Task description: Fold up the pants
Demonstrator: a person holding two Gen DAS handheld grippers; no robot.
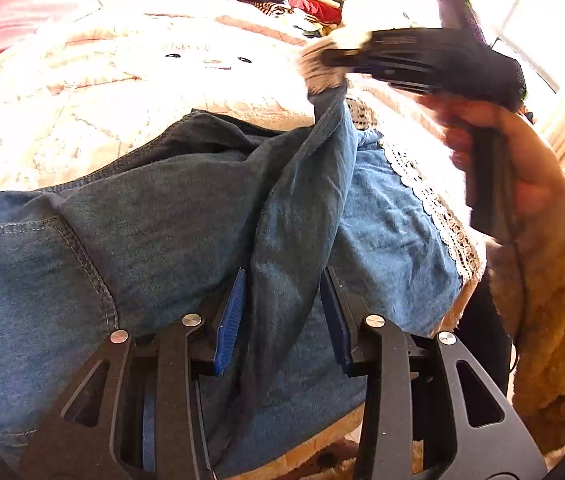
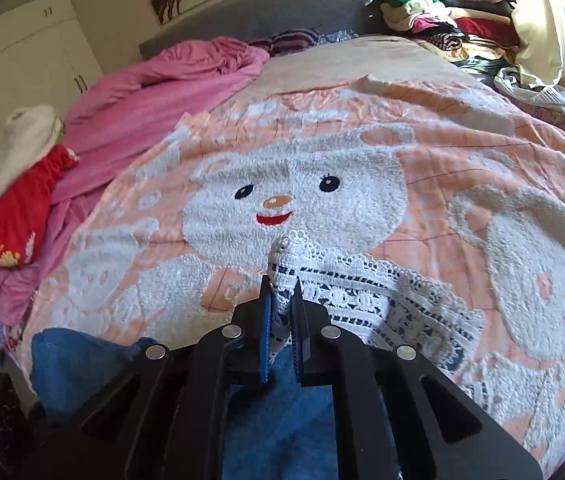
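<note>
Left gripper sat low over the pants, blue fingers partly open with a raised ridge of denim running up between them; pad contact couldn't be confirmed. The pants were blue denim with stitched seams and a white lace hem, spread across the near edge of the bed, on a peach blanket with a white cartoon face. Right gripper was clamped on the lace hem, fingers narrow, fabric bunched between them and lifted off the blanket. In the left wrist view it looked motion-blurred, held by a hand in a fuzzy tan sleeve. Farther back: a pink quilt, then a clothes pile.
</note>
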